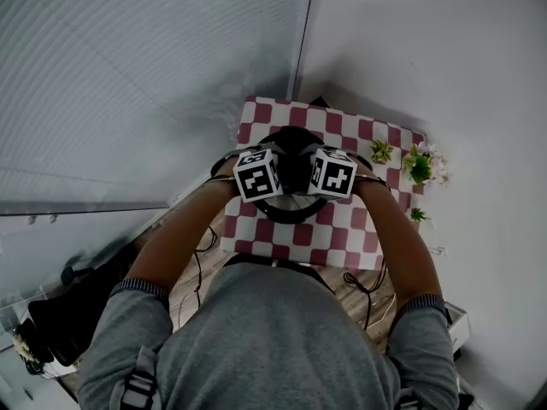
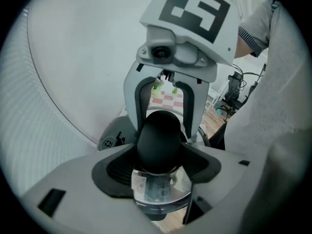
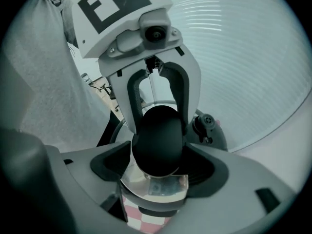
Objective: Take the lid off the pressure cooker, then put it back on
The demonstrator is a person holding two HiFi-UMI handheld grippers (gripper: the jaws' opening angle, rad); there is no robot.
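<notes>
The pressure cooker (image 1: 289, 214) stands mid-tabletop (image 1: 346, 233) on the checked cloth, its lid (image 2: 157, 193) under both tools. The left hand-held gripper (image 2: 158, 162) is clamped on the lid's black knob (image 2: 158, 138). The right hand-held gripper (image 3: 158, 157) stands wide, the knob between its jaws but unpinched. With one grip on a smooth round knob, the lid could swivel or slip when raised and knock the pot's rim. Whether the lid is locked I cannot tell; if so, pulling could drag the pot toward the plants (image 1: 419, 165) at right.
</notes>
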